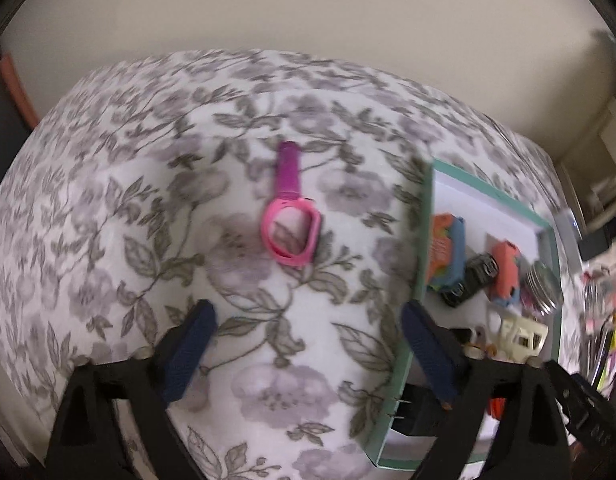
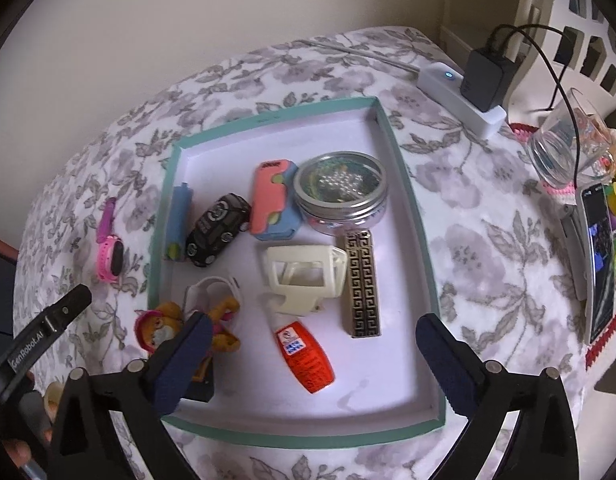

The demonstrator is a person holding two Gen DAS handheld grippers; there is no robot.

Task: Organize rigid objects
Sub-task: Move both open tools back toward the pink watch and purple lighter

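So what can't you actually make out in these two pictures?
- Cartoon figure, right wrist view: the gripper finger covers its lower part.
- Black plug, left wrist view: partly behind a finger.
- Tray, left wrist view: motion blur smears its contents.
- Phone, right wrist view: screen too edge-on to read.
- Pink watch: face hidden in the left view.

Surface point(image 2: 487, 248): soft matt floral cloth. Tray point(image 2: 411, 216): matt card, teal rim. Watch point(image 1: 290, 216): glossy pink plastic. Tin point(image 2: 341, 196): shiny metal, clear lid. Glass point(image 2: 563, 144): smooth, transparent. Gripper pads point(image 2: 447, 364): textured blue rubber
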